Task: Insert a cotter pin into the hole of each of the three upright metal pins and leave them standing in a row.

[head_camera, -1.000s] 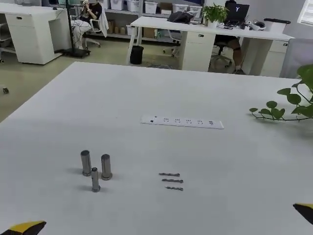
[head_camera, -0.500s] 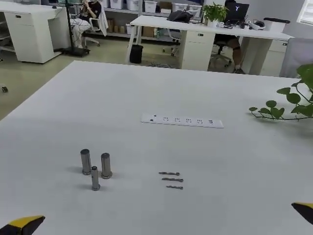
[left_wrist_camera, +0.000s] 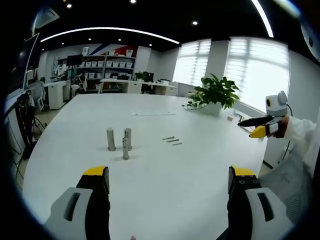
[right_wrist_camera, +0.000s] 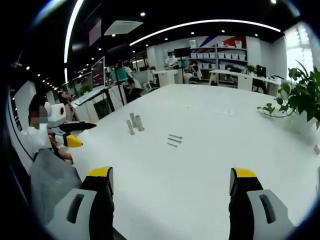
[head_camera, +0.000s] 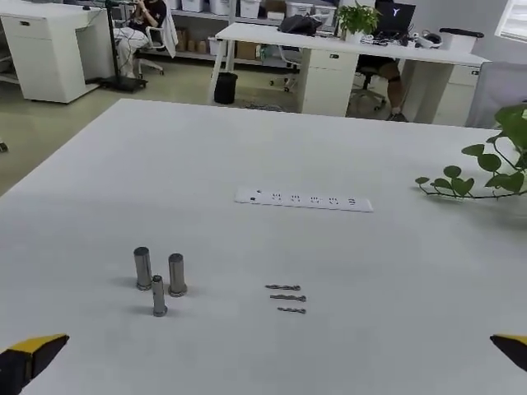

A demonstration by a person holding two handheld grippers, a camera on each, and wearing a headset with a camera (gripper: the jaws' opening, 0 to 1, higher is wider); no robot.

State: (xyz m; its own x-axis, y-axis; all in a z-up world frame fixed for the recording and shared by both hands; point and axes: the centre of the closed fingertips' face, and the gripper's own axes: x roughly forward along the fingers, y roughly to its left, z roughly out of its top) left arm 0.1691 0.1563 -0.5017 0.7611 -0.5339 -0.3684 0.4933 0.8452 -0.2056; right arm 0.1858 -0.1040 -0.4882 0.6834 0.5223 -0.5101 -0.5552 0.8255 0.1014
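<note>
Forward a little comes the left yellow-tipped tool — jaws spread, empty, like the right tool. On the white worktop, the three upright grey metal pins and three small cotter pins wait untouched — the task is not begun.

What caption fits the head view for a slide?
Three upright metal pins clustered left of three loose cotter pins on a white workbench, power strip beyond.

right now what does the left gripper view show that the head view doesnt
Left gripper view adds: the left tool with both jaws wide apart, the right tool off to one side, window blinds. Head view adds: a black bin and a seated person by the far desks. Both: three pins upright in a cluster, three cotter pins lying beside them, the power strip, the table.
</note>
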